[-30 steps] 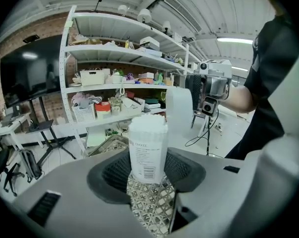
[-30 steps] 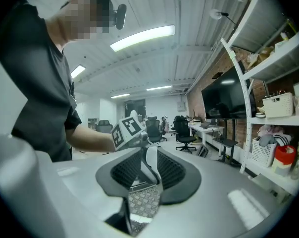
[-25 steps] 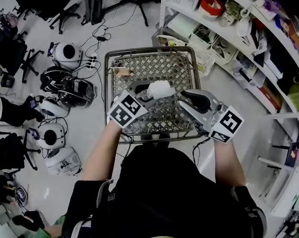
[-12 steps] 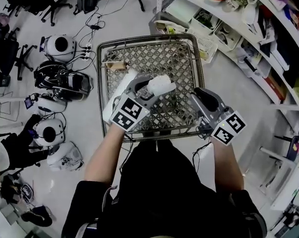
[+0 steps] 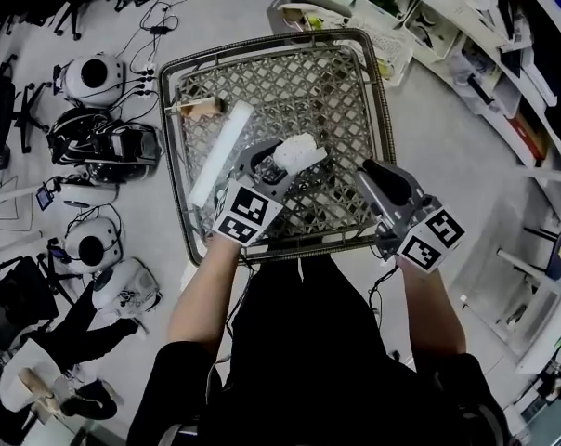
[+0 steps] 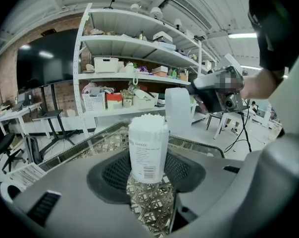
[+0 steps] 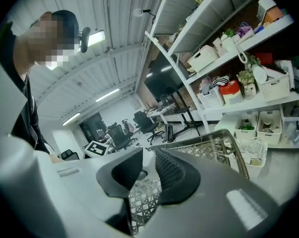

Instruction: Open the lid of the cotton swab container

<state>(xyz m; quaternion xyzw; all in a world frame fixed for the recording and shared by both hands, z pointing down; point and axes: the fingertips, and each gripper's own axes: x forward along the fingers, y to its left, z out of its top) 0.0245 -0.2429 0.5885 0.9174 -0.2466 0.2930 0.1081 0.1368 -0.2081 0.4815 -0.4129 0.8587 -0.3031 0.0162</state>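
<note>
The cotton swab container (image 5: 296,152), a white tube with a printed label, sits upright between the pads of my left gripper (image 5: 282,160), which is shut on it. In the left gripper view the container (image 6: 148,150) has bare swab tips at its top. Its translucent lid (image 6: 178,110) hangs just behind and right of it, at the tips of my right gripper (image 6: 196,91). My right gripper (image 5: 366,169) is a short way right of the container. Its jaws have just been closing, and something pale shows in the narrow gap (image 7: 147,168).
Both grippers hover over a square wire-mesh cart top (image 5: 327,82). A long white tube (image 5: 220,151) and a small brown item (image 5: 199,110) lie on its left side. Stocked shelves (image 5: 466,26) stand to the right. Round devices and cables (image 5: 95,77) cover the floor on the left.
Both grippers have sunk toward the mesh, the left still carrying the container. The right gripper has rolled and drawn a little further right of the container.
</note>
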